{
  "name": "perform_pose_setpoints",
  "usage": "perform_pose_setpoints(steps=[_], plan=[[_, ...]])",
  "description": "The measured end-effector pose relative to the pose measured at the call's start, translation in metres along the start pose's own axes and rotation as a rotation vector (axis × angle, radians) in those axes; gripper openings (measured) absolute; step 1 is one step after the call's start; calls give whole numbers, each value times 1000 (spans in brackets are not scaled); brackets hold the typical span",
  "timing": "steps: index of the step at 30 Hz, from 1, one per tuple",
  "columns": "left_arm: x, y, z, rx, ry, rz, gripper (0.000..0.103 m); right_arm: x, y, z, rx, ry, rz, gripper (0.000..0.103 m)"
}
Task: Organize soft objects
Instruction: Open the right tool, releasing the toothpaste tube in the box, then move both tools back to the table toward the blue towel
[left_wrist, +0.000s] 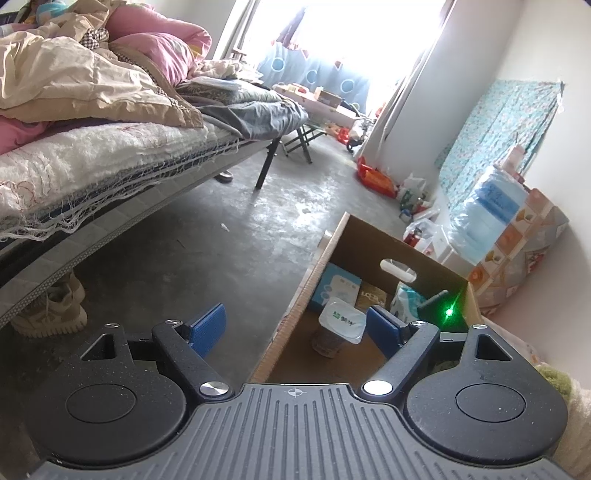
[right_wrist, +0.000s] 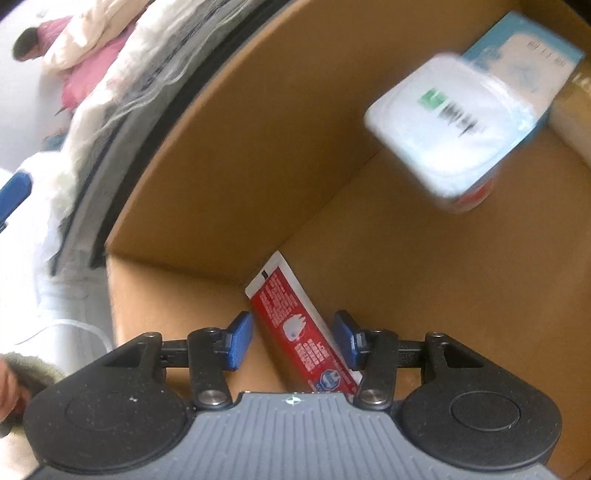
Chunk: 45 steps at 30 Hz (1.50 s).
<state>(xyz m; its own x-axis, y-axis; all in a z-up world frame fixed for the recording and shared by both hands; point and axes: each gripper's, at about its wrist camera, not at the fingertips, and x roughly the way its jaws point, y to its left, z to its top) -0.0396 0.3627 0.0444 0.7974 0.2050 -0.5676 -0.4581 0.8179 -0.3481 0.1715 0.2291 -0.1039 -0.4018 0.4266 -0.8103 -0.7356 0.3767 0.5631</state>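
An open cardboard box (left_wrist: 369, 236) stands on the concrete floor beside the bed. In it are an upright cup with a white foil lid (left_wrist: 340, 319), a blue-and-white carton (left_wrist: 338, 290) and a few packets. My left gripper (left_wrist: 295, 328) is open and empty, low over the box's near left wall. My right gripper (right_wrist: 293, 339) points down into the box (right_wrist: 258, 129). Its blue pads stand on either side of a red sachet (right_wrist: 295, 325) that leans in the corner, and they do not press on it. The lidded cup (right_wrist: 443, 136) looks blurred at the upper right.
A bed (left_wrist: 110, 155) piled with quilts and pink pillows fills the left, with pale shoes (left_wrist: 55, 314) under it. A wrapped pack of water bottles (left_wrist: 491, 206) and bags line the right wall. A dark device with a green light (left_wrist: 448, 313) sits at the box's far corner.
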Motion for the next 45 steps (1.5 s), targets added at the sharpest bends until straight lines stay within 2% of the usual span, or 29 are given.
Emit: perform_pose_setpoints(steps=[2,6,9,14,20,24,29,36,41,45], plan=[[-2,-2,-1,3,2,5,84,1,0,-2,11,10,30,56],[-6,-4,-2,6,1,11,84,-4,9,2,-16,-40,-14,56],[-12,-7,-2,9,-7,13,84,-24,15,-4,-40,-113,-21,59],[-25,-19,-6,16,-25,-11,89,-77,29,-36,-64,-279,-18,65],[-36,-47,-22,54,-12,-61,100,-154,49,-118,-100,-532,-32,86],[-43,-79,-39,137,13,-95,103,-193,59,-190,-98,-710,-99,103],[-48,-120,-62,240,43,-146,103,-211,66,-279,-48,-893,-254,103],[-54,-180,-97,401,59,-220,103,-207,50,-390,154,-1101,-471,103],[-47,-237,-120,516,94,-296,103,-199,21,-443,338,-1194,-556,103],[-32,-289,-135,588,133,-335,103,-200,-3,-470,407,-1218,-598,103]])
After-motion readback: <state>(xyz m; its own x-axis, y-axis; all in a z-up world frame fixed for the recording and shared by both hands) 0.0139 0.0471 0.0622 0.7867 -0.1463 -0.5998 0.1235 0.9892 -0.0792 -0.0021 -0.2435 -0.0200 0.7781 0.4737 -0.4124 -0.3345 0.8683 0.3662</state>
